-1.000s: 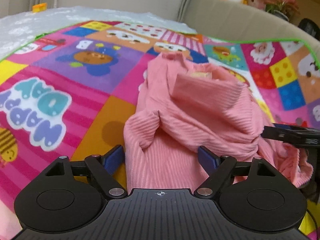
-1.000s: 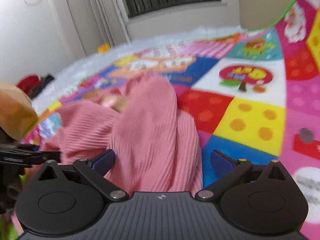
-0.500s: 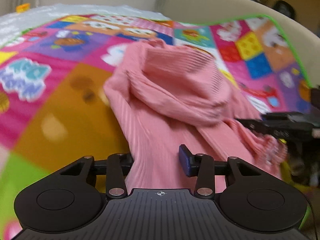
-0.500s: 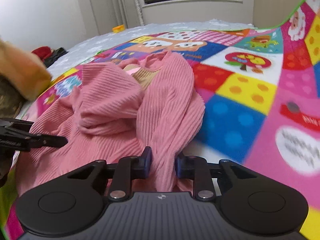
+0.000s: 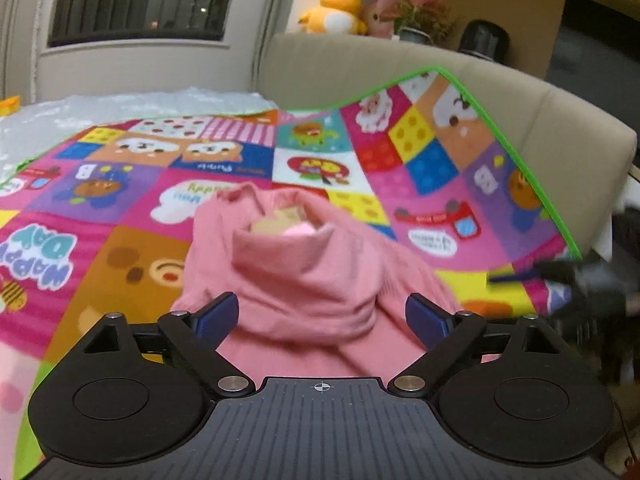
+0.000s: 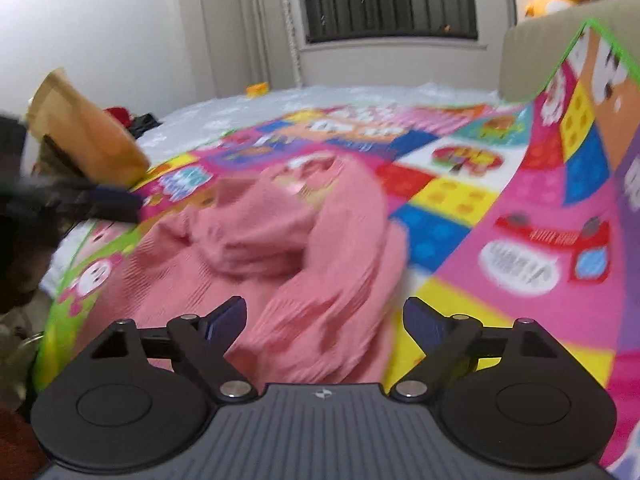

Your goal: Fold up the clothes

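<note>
A pink ribbed garment (image 5: 308, 280) lies bunched on the colourful patchwork play mat (image 5: 120, 184), its neck opening facing away with a label showing inside. My left gripper (image 5: 322, 314) is open, its blue pads spread to either side of the cloth's near part. In the right wrist view the same pink garment (image 6: 288, 248) is heaped in blurred folds. The right gripper (image 6: 323, 316) is open too, raised over the cloth's near right edge. Each gripper shows as a dark blur at the edge of the other's view.
A beige sofa (image 5: 400, 64) backs the mat, whose green-edged corner climbs it. Plush toys (image 5: 336, 8) and a plant sit on top. White sheeting (image 5: 120, 104) lies beyond the mat under a barred window. A brown paper bag (image 6: 84, 128) stands at the left.
Half a second ago both grippers were shut on the pink cloth; now both are open and have let go. The views have lifted and pulled back, with motion blur.
</note>
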Available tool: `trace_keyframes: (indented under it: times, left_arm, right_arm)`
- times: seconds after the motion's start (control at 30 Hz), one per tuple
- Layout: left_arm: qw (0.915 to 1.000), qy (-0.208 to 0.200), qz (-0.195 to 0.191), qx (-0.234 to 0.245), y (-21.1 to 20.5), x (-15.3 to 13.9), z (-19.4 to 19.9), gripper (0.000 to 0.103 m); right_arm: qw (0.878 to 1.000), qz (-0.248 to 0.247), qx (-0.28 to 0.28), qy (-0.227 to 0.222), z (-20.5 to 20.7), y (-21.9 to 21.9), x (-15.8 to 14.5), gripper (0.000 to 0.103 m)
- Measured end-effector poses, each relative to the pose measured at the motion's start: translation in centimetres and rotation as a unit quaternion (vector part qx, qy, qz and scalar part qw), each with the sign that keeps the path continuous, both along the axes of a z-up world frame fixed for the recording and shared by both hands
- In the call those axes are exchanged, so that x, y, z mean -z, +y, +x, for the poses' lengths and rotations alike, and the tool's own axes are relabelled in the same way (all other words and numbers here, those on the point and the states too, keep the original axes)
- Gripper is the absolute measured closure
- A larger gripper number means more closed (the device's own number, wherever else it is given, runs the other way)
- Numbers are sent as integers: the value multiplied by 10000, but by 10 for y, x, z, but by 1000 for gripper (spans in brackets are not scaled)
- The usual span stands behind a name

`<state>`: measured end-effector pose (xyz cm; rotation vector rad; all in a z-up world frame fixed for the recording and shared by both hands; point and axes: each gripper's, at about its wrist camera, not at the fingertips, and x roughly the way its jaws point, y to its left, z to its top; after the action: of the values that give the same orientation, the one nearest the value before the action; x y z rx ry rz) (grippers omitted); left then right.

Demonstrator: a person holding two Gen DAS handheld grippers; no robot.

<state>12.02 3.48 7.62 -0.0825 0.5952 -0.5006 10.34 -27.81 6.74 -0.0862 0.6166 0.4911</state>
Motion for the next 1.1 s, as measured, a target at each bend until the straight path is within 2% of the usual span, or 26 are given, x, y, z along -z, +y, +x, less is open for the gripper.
trace_keyframes:
  times: [0.07, 0.1, 0.13, 0.17, 0.23, 0.3, 0.37, 0.43, 0.47, 0.5, 0.53, 0.57, 0.63, 0.73, 0.83, 0.9, 0.93, 1.0, 1.03, 1.1]
  left_arm:
    - [9998, 114, -152, -67, -3, 5, 8, 9]
    - [9996, 177, -218, -95, -5, 7, 11, 9]
    - [9994, 226, -242, -99, -5, 9, 12, 9]
    - [9992, 271, -258, -103, -6, 11, 13, 9]
    - [9994, 293, -149, -135, -4, 14, 12, 8]
    - [9994, 314, -44, -168, -2, 16, 11, 7]
    - [9992, 327, -11, -216, 1, 16, 10, 6]
    - [9994, 280, 36, -206, -4, 16, 10, 6]
    - [9995, 241, 70, -193, -9, 16, 11, 5]
    - [9996, 197, 111, -178, -13, 16, 11, 5]
    - [9996, 92, 219, -150, -22, 15, 11, 5]
    - [9993, -37, 347, -116, -31, 15, 11, 5]
    - [9976, -277, 632, -46, -51, 18, 13, 4]
    - [9920, -522, 1152, -20, -81, 33, 22, 4]
    - [9812, -771, 1763, -176, -103, 55, 37, 4]
    - [9759, -845, 1997, -245, -106, 64, 47, 30]
    - [9752, -826, 2039, -240, -104, 66, 53, 49]
    - [9847, -606, 1625, -176, -85, 55, 62, 61]
    - [9873, -607, 1449, -246, -70, 45, 66, 71]
    - [9863, -806, 1303, -619, -38, 25, 71, 78]
  right_arm:
    - [9999, -117, -35, -41, 2, 4, 2, 19]
    - [9998, -175, -53, -62, 3, 7, 3, 27]
    - [9997, -233, -71, -82, 4, 9, 4, 59]
    - [9995, -291, -89, -103, 5, 11, 6, 80]
    - [9990, -408, -124, -144, 7, 16, 8, 91]
    - [9983, -525, -155, -188, 10, 20, 10, 92]
    - [9912, -760, 709, -815, 32, -6, -15, 92]
    - [9723, -985, 1565, -1433, 55, -32, -40, 90]
    - [9584, -1094, 1985, -1734, 66, -45, -52, 80]
    - [9507, -1233, 2246, -1749, 75, -53, -51, 73]
    - [9421, -1369, 2504, -1763, 85, -61, -50, 58]
    - [9410, -1268, 2650, -1681, 88, -67, -46, 45]
    - [9529, -809, 2572, -1391, 83, -74, -34, 35]
    - [9628, -508, 2409, -1118, 70, -70, -7, 33]
    - [9703, -226, 2273, -801, 58, -65, 17, 33]
    - [9730, -173, 2207, -657, 58, -60, 28, 33]
    - [9742, -147, 2174, -586, 58, -58, 33, 33]
    - [9753, -295, 2110, -579, 57, -49, 39, 33]
    - [9760, -334, 2069, -591, 55, -48, 39, 33]
    - [9771, -399, 1995, -615, 53, -45, 38, 33]
